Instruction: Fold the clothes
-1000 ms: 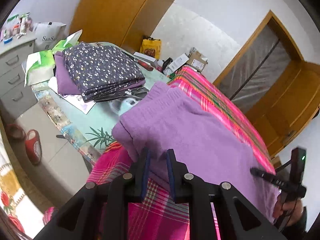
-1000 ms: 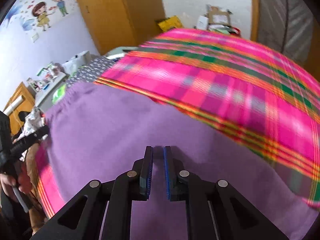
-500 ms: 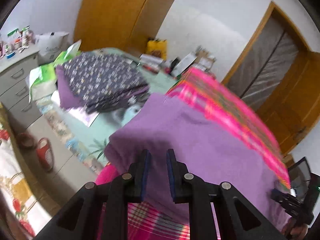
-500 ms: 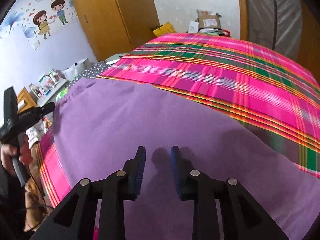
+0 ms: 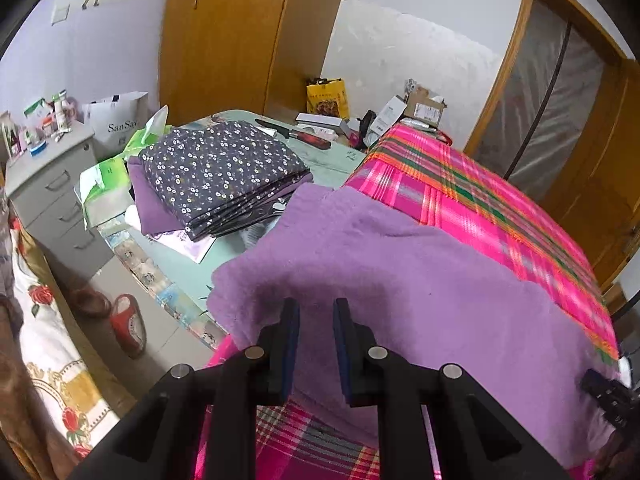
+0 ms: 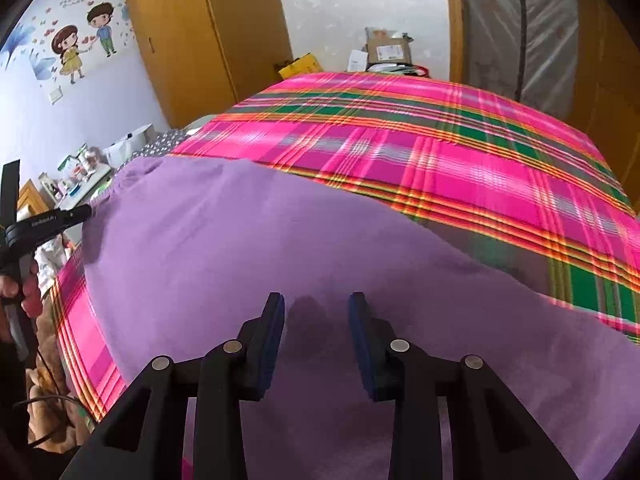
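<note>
A purple fleece garment [image 5: 400, 280] lies folded flat on the pink plaid cloth [image 5: 472, 196]; it also fills the right wrist view [image 6: 240, 248]. My left gripper [image 5: 315, 308] hovers over the garment's near left corner, jaws slightly apart with nothing between them. My right gripper [image 6: 316, 304] is open and empty just above the garment's near edge. The left gripper also shows at the left edge of the right wrist view [image 6: 48, 222].
A stack of folded clothes topped by a dark floral piece [image 5: 220, 168] sits on the green table [image 5: 328, 156]. A knife [image 5: 296, 136], boxes [image 5: 420, 108] and a grey drawer unit [image 5: 52, 184] stand around. Red slippers [image 5: 128, 324] lie on the floor.
Both grippers have let go of the purple garment and risen slightly. The right jaws opened wide; the left jaws parted a little. The garment now rests flat.
</note>
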`<control>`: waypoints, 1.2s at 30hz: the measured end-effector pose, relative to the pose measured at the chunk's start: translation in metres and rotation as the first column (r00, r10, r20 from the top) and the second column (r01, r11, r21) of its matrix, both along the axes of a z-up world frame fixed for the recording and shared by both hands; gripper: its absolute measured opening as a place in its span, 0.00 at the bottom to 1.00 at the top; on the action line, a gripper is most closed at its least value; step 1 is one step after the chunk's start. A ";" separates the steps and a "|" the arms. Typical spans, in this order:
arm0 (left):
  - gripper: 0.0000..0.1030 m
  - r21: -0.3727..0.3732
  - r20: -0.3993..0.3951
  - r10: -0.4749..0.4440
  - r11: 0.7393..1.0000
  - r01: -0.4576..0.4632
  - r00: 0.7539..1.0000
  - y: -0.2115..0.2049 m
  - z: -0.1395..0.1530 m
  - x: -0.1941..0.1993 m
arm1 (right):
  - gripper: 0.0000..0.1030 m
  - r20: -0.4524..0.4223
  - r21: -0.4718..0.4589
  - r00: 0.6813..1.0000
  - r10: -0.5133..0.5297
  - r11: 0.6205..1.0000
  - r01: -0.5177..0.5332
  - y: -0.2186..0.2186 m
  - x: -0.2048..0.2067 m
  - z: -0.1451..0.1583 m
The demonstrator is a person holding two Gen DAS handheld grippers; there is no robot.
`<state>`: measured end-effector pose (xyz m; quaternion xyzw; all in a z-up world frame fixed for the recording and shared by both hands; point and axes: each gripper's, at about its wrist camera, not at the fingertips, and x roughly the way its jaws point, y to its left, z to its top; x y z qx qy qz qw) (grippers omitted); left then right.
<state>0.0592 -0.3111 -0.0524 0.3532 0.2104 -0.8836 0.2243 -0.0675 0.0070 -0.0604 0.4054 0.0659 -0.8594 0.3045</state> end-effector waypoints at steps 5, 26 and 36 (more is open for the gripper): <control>0.17 0.016 0.025 0.004 1.000 -0.004 1.000 -0.002 -0.010 -0.002 | 0.33 0.009 0.012 0.997 -0.078 0.997 0.078 0.012 -0.013 -0.004; 0.17 -0.002 -0.016 -0.228 0.974 0.228 0.974 0.063 0.027 -0.036 | 0.30 0.004 -0.056 0.971 -0.241 0.969 0.241 0.061 -0.019 0.005; 0.17 0.004 0.038 -0.472 0.882 0.472 0.881 0.141 0.018 -0.103 | 0.15 0.021 -0.098 0.967 -0.254 0.962 0.255 0.083 -0.013 0.005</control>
